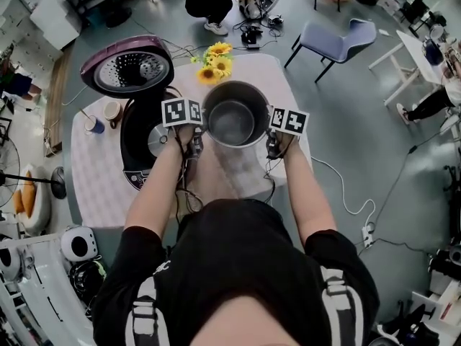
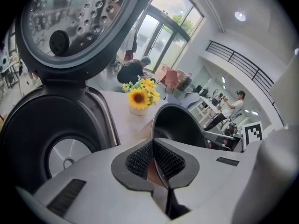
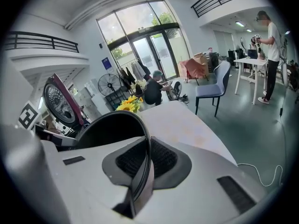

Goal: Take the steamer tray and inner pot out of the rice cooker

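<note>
My left tool [image 2: 154, 161] and right tool [image 3: 142, 164] each pinch the thin rim of the round, smooth metal pot [image 1: 232, 121] between ribbed black pads [image 2: 138, 160], over the pale worktop [image 1: 97, 182] beside the open cooker [image 1: 140, 139]. Its underside is hidden.

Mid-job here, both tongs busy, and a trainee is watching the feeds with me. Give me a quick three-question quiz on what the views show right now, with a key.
1. Fill in: the lid of the rice cooker stands ____.
2. True or false: the inner pot sits inside the rice cooker.
3. Pick one. The left tongs and right tongs are shut on: A the lid; B the inner pot's rim, at opposite sides; C the rice cooker's body.

Key: 1 open; 2 false, it is out, beside the rice cooker; 3 B.
</note>
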